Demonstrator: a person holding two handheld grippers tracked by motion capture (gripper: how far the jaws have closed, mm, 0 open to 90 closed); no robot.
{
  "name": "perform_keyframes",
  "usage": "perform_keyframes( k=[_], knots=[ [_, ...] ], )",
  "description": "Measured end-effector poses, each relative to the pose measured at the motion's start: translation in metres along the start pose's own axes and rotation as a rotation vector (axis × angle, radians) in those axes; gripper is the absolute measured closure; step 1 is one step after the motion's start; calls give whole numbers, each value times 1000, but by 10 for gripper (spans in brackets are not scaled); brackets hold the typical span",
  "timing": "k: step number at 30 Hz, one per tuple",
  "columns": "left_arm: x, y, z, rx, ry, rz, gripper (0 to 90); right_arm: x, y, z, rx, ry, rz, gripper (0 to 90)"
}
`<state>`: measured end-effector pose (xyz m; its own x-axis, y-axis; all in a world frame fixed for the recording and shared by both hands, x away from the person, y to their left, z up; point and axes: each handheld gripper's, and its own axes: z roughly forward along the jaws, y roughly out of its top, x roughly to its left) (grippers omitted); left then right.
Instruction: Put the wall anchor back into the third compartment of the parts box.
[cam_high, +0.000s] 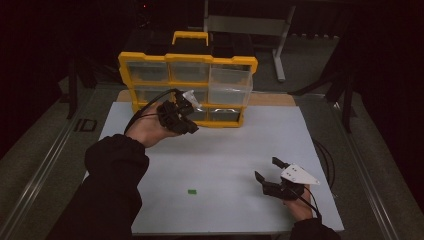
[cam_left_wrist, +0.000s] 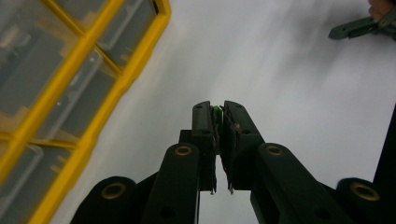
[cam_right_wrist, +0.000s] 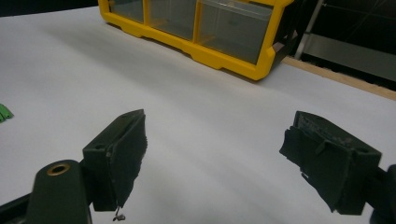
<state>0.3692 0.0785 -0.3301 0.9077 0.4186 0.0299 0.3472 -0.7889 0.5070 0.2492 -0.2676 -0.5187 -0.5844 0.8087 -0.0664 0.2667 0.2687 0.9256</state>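
Jaws of our left tool (cam_left_wrist: 218, 112) are pressed together on a small green piece (cam_left_wrist: 216, 111), which peeks out between the tips in the left gripper view. From above we see this tool (cam_high: 176, 116) raised in our left hand (cam_high: 147, 131), just in front of the yellow organizer (cam_high: 186, 86) that stands upright at the far edge of the white worktop (cam_high: 225, 150). In the left gripper view the organizer's (cam_left_wrist: 65, 88) clear-fronted compartments lie off to the tool's left, and the far-off tip of the other tool (cam_left_wrist: 357, 29) shows at the upper right.

Our right tool (cam_high: 274, 174) sits low over the worktop near its right front corner, well apart from the left one, with its jaws spread wide and nothing between them. Its own view looks across bare white surface (cam_right_wrist: 196, 116) to the organizer's lower row of bins (cam_right_wrist: 201, 28) ahead.

A second small green piece (cam_high: 192, 191) lies flat on the worktop, to the left of the right tool; it appears at the left edge of the right gripper view (cam_right_wrist: 4, 113).
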Motion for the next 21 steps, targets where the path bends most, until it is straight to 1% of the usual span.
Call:
perform_keyframes(
  k=[2,3,6,9,13,14,16,17,19,21],
  knots=[
    [1,3,-2,-4,0,-5,843,0,0,0,1,1,-2,189],
    [2,8,-5,-1,-2,-4,843,0,0,1,-3,3,-4,189],
    [4,15,-10,2,5,4,843,1,0,1,-4,5,-5,189],
    [3,22,-13,-4,8,13,844,0,0,1,-2,5,-5,189],
    [2,29,-17,-1,5,40,843,1,0,1,-1,5,-7,189],
    [2,29,-17,-1,5,40,843,1,0,1,-1,5,-7,189],
    [5,35,-23,-6,5,42,844,1,0,2,1,6,-10,189],
    [5,36,-24,-9,12,40,843,1,0,1,1,6,-10,189],
    [7,38,-26,-5,15,43,843,1,0,1,0,7,-8,189],
    [10,43,-33,-18,12,39,843,1,0,1,2,7,-11,189]
  ],
)
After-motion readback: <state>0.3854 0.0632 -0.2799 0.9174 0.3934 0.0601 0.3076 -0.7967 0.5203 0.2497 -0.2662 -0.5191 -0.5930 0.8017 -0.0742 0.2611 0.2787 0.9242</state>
